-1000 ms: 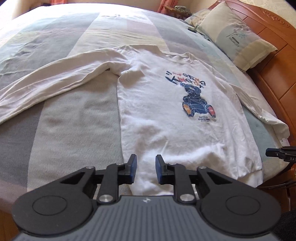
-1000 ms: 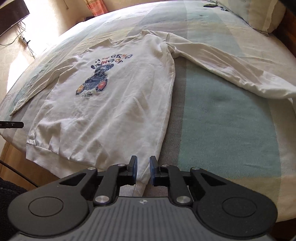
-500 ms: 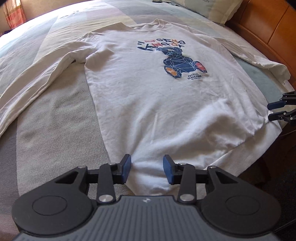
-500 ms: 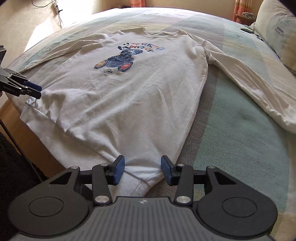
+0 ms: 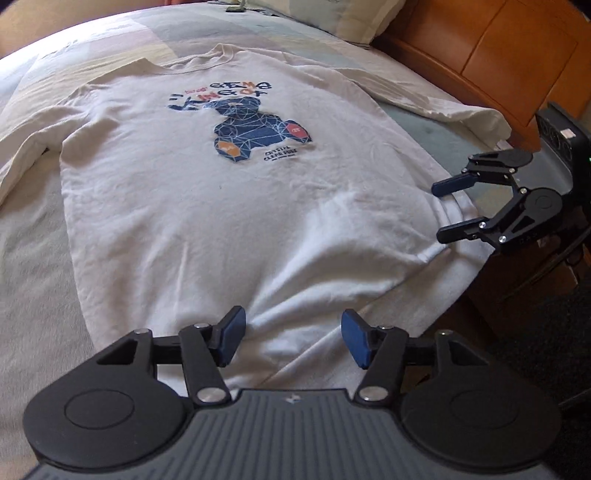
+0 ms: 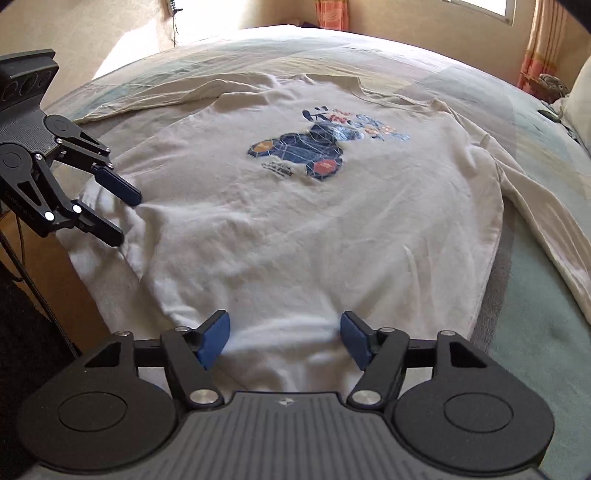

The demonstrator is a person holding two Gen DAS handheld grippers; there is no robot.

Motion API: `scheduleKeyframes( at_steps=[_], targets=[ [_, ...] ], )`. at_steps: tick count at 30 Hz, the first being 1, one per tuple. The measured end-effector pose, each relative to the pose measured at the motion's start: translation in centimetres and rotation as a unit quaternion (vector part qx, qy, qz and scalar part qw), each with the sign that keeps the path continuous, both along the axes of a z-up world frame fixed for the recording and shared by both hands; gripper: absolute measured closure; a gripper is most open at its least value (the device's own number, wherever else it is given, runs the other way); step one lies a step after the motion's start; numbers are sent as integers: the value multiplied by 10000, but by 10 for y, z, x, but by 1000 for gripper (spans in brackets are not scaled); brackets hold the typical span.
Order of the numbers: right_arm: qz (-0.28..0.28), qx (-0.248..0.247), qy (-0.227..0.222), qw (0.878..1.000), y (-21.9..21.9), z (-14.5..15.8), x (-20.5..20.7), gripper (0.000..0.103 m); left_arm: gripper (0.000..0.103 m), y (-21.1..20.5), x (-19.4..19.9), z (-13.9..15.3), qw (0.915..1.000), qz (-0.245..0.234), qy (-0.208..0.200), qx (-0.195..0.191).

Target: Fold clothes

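Note:
A white long-sleeved sweatshirt (image 5: 207, 206) with a blue bear print (image 5: 255, 129) lies face up on the bed, sleeves spread out. My left gripper (image 5: 293, 341) hovers just over its hem near one bottom corner. The jaws are opening, with hem fabric below and between the blue pads (image 5: 231, 338), which do not press on it. My right gripper (image 6: 284, 339) is at the other hem corner, its jaws also opening over the sweatshirt (image 6: 314, 229). Each gripper shows in the other's view: the right gripper (image 5: 445, 212) and the left gripper (image 6: 120, 216).
The striped bedspread (image 5: 33, 236) lies under the sweatshirt. A pillow (image 5: 332, 18) and a wooden bed frame (image 5: 480, 55) are at the far right. The bed edge drops to a dark floor (image 6: 22, 332), where a cable hangs. Orange curtains (image 6: 535, 48) hang behind.
Both grippers have come down and in toward the sweatshirt's hem while rolling, and their jaws have spread from nearly shut to wide. Each gripper has come into the other's view.

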State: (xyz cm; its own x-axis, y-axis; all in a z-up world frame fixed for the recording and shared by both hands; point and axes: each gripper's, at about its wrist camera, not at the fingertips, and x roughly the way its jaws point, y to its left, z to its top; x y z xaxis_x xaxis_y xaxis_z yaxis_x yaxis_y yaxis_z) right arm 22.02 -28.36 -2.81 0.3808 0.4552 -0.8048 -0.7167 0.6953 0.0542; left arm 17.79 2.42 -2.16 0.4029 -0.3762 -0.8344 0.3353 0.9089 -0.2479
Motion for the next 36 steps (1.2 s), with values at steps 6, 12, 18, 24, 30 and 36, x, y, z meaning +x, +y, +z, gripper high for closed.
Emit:
scheduleKeyframes(
  at_steps=[6, 12, 18, 24, 30, 36],
  targets=[
    [-632, 365, 173, 9972, -25, 18, 21, 22, 38, 4, 41, 26, 9977, 195, -618, 194],
    [-709, 697, -482, 9939, 11, 20, 101, 15, 32, 3, 120, 10, 9944, 479, -911, 242],
    [-895, 392, -223, 9950, 2, -13, 132, 10, 29, 33, 104, -12, 9912, 1139, -568, 374],
    [-982, 193, -301, 9945, -7, -18, 112, 0, 29, 45, 91, -5, 9832, 1767, -336, 298],
    [-1131, -75, -179, 9934, 3, -17, 116, 0, 29, 22, 119, 13, 9853, 1464, -742, 474],
    [-1070, -277, -18, 9939, 9, -15, 122, 0, 27, 16, 171, 7, 9839, 1526, -922, 107]
  ],
)
